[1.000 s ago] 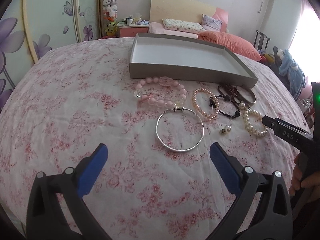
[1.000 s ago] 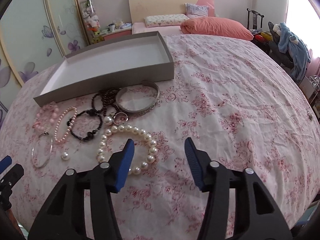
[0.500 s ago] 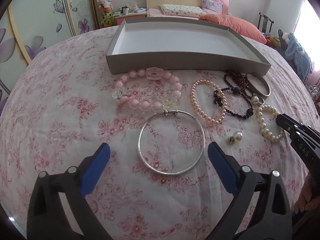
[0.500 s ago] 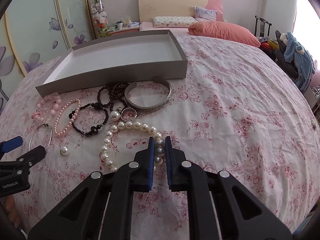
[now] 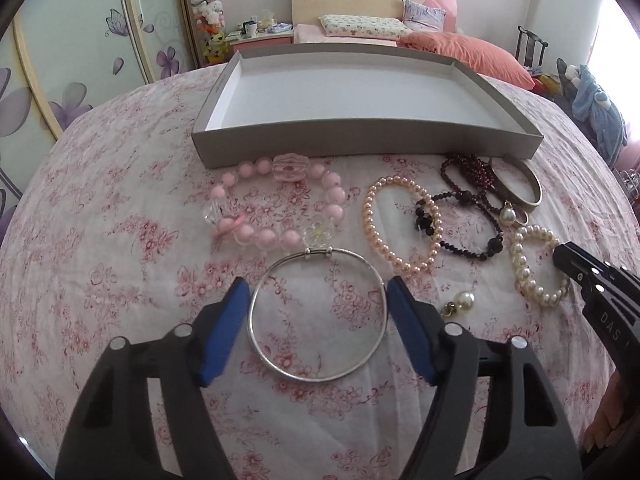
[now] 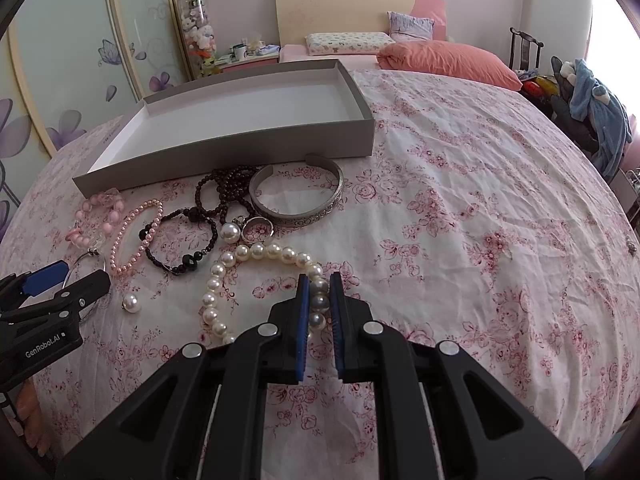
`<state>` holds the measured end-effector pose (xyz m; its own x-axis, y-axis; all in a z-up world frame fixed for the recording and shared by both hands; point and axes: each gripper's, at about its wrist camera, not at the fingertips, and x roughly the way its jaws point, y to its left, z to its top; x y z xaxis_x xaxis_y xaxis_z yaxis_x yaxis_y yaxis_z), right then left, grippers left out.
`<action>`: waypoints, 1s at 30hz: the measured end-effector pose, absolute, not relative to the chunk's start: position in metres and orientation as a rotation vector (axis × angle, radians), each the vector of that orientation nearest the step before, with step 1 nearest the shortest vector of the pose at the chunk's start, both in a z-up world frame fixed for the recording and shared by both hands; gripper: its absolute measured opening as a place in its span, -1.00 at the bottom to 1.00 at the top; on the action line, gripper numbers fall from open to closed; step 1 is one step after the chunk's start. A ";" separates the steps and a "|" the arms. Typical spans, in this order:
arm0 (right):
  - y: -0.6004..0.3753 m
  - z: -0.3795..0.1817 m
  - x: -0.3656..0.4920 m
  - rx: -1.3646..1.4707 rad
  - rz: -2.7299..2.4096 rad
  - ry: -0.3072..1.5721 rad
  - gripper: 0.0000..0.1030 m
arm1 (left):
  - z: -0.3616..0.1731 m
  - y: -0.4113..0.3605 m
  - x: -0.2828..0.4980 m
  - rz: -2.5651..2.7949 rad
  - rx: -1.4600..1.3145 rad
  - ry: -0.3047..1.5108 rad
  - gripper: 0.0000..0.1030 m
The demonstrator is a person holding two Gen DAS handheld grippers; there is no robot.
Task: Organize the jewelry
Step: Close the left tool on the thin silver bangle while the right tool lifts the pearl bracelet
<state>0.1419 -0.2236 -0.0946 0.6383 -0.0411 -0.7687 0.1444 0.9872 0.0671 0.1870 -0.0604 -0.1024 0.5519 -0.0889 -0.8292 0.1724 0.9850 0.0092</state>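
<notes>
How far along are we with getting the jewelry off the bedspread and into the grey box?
Done: nothing, the grey box holds no jewelry. In hand: the right gripper is shut on the white pearl bracelet, not lifted; the left gripper is closing around the silver bangle. Left: the pink bead bracelet, peach pearl bracelet, black bead bracelet, dark red beads, metal cuff, ring and loose pearl pieces.

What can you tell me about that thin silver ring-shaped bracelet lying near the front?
The thin silver bangle looks like polished metal wire bent into one round hoop, with a small sliding clasp at its far side. It lies flat on the floral bedspread, just in front of the pink bead bracelet. The left claw brackets it, blue pads either side, closing in; whether they touch yet is unclear. It is still outside the grey tray.
</notes>
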 end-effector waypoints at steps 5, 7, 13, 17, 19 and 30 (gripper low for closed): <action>-0.226 -0.096 0.142 0.139 -0.100 0.870 -0.79 | -0.102 -0.059 0.187 -0.159 0.088 0.972 0.33; -0.229 -0.095 0.142 0.156 -0.094 0.871 -0.79 | -0.102 -0.058 0.184 -0.160 0.085 0.971 0.33; -0.231 -0.083 0.134 0.180 -0.068 0.821 -0.80 | -0.099 -0.046 0.177 -0.144 0.064 0.954 0.32; -0.227 -0.071 0.129 0.182 -0.043 0.778 -0.80 | -0.091 -0.040 0.170 -0.137 0.055 0.916 0.32; -0.225 -0.065 0.127 0.182 -0.024 0.754 -0.80 | -0.085 -0.037 0.166 -0.135 0.053 0.891 0.32; -0.210 -0.035 0.114 0.169 0.054 0.642 -0.80 | -0.057 -0.034 0.144 -0.131 0.063 0.746 0.32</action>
